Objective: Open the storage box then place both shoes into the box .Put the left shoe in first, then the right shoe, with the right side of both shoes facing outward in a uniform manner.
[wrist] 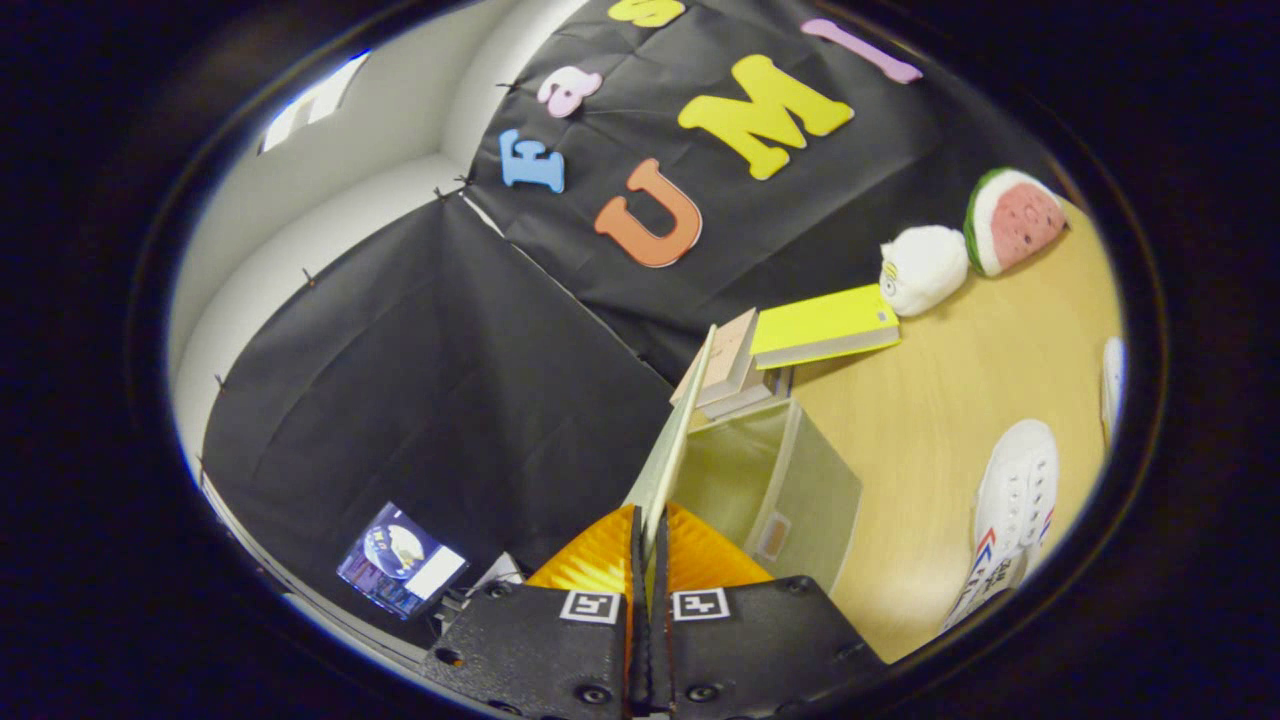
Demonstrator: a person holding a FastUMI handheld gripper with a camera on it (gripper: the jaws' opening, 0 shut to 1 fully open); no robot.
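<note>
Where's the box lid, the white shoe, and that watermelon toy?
box lid [672, 440]: gripper view, its thin edge, pinched between the fingers.
white shoe [1015, 490]: gripper view, laced top.
watermelon toy [1022, 218]: gripper view, pink face.

Books [790, 340], plush toys [922, 268], tablet [400, 560]

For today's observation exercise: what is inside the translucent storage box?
The claw is shut on the translucent storage box's raised lid. Through the frosted walls no shoe shows; the floor inside stays hidden.
</note>
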